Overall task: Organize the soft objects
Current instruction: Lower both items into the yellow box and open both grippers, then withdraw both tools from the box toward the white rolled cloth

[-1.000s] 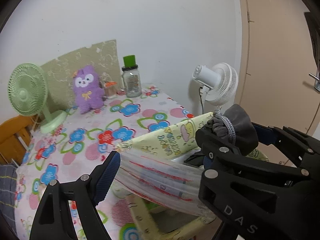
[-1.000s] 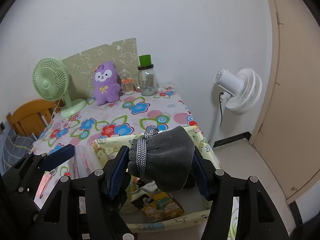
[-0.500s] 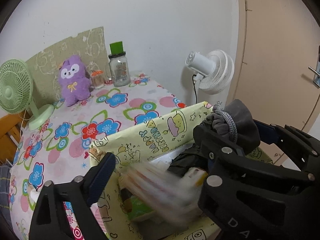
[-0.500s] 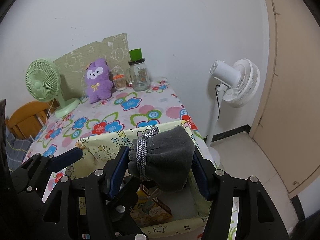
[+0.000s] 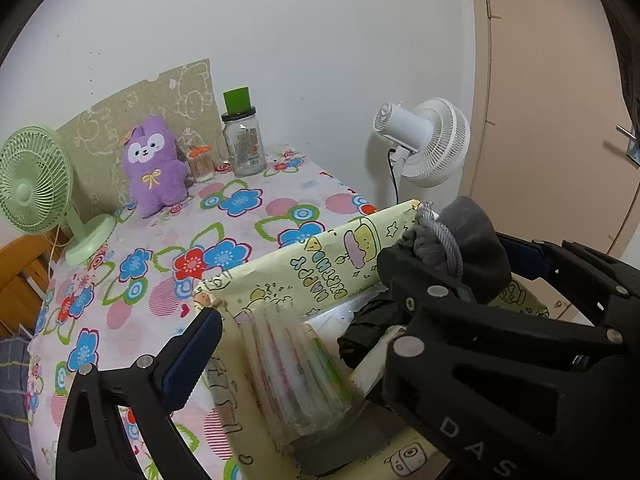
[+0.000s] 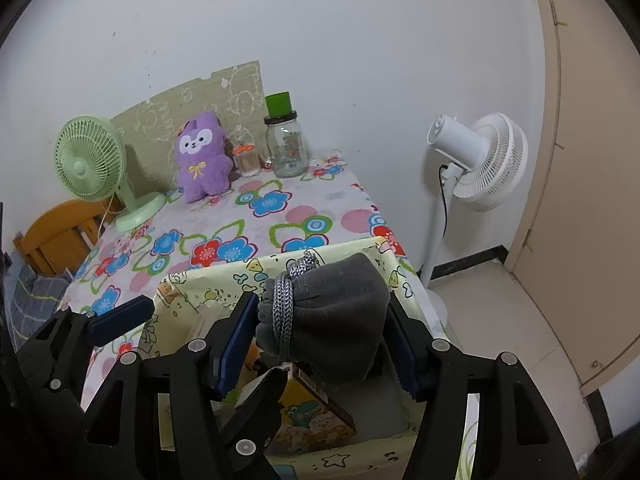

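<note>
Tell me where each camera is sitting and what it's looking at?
Left wrist view: sits on the left gripper, looking down into the yellow fabric box; its opening jaws hold nothing, a clear plastic packet lying in the box below.
Right wrist view: sits on the right gripper, facing the same box; its opening jaws flank the grey drawstring pouch, and the left gripper shows too.
Both share the purple plush and white fan.
</note>
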Action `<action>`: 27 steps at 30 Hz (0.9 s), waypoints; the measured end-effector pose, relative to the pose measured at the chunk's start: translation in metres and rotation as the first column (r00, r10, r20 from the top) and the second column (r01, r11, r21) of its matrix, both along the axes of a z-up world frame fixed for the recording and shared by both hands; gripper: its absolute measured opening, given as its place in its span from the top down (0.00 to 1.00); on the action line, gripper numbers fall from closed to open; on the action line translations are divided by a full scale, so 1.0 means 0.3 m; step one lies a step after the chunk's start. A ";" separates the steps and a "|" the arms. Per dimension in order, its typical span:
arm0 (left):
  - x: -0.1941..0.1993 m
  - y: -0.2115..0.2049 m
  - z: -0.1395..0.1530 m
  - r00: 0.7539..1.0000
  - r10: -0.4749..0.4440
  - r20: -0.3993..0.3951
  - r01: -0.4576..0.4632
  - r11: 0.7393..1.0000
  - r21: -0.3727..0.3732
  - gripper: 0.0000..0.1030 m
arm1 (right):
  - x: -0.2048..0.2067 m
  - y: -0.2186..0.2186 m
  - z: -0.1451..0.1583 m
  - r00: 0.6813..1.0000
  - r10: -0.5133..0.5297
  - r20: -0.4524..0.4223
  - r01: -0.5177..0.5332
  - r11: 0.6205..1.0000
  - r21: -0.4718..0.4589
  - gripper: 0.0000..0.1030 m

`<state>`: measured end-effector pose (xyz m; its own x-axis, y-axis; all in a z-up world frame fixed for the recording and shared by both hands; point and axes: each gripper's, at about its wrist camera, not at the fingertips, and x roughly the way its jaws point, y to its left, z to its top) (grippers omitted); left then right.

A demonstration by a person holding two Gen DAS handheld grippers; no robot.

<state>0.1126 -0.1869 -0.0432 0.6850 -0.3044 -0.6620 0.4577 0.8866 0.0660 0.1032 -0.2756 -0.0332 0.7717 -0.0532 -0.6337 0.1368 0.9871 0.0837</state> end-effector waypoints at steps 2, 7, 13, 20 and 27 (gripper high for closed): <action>-0.001 0.015 0.006 1.000 0.019 0.009 -0.019 1.000 0.001 0.00 | -0.004 0.011 0.004 1.000 0.001 0.005 -0.001 1.000 -0.004 0.25; -0.007 0.052 0.025 0.999 0.039 0.006 -0.039 0.999 -0.016 0.00 | -0.022 0.042 0.022 1.000 0.011 0.027 -0.011 1.000 -0.005 0.15; -0.034 0.092 0.046 0.998 0.050 0.029 -0.050 0.998 -0.025 0.00 | -0.039 0.085 0.041 0.999 0.020 0.038 -0.019 1.000 -0.023 0.12; -0.066 0.143 0.070 0.997 0.065 0.050 -0.064 0.997 -0.035 0.00 | -0.070 0.142 0.068 0.998 0.028 0.058 -0.026 0.999 -0.044 0.12; -0.103 0.201 0.096 0.993 0.083 0.078 -0.080 0.996 -0.040 0.00 | -0.102 0.201 0.098 0.995 0.037 0.089 -0.032 0.997 -0.067 0.10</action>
<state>0.0816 -0.1267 -0.0144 0.7585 -0.2685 -0.5938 0.3783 0.9233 0.0656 0.0727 -0.2152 -0.0039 0.8276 -0.0647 -0.5575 0.0974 0.9948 0.0292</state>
